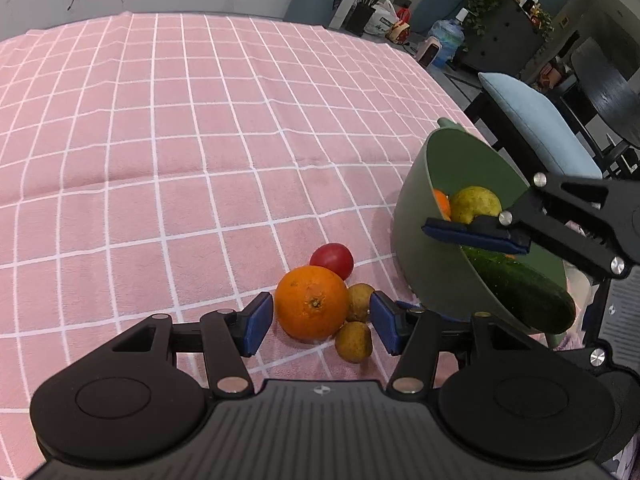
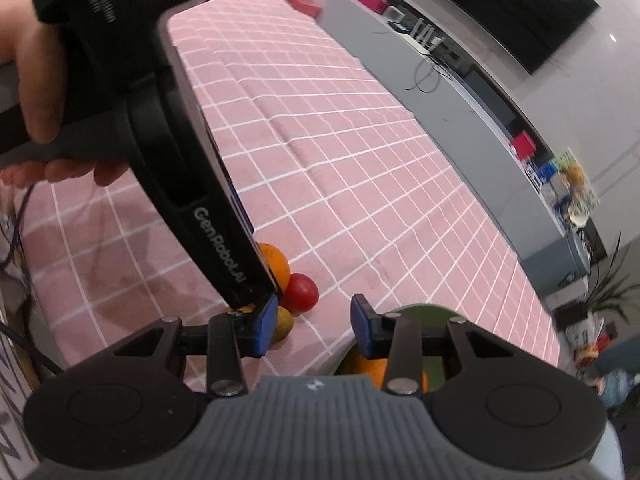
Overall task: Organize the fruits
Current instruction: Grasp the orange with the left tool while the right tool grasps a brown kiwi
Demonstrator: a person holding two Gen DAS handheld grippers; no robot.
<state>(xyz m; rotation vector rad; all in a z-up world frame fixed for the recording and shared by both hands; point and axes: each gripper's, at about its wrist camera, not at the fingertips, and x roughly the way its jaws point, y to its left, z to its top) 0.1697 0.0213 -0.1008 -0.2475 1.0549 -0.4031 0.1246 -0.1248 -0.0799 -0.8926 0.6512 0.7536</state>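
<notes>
In the left wrist view my left gripper (image 1: pixel 321 321) is open, its blue pads either side of a large orange (image 1: pixel 312 302) on the pink checked cloth (image 1: pixel 160 160). A red tomato (image 1: pixel 332 259) lies behind the orange, and two small brown-yellow fruits (image 1: pixel 353 341) lie beside it. A green bowl (image 1: pixel 416 240) sits tilted at right, holding a pear (image 1: pixel 476 204), a small orange (image 1: pixel 442 202) and a cucumber (image 1: pixel 524 292). My right gripper (image 1: pixel 476 236) hovers over the bowl. In the right wrist view my right gripper (image 2: pixel 314 322) is open and empty above the bowl's rim (image 2: pixel 420 310).
The table's right edge runs close past the bowl; a blue-cushioned chair (image 1: pixel 536 120) stands just beyond it. The left gripper's body (image 2: pixel 160 140) and the hand holding it fill the left of the right wrist view. A grey counter (image 2: pixel 460 120) runs behind the table.
</notes>
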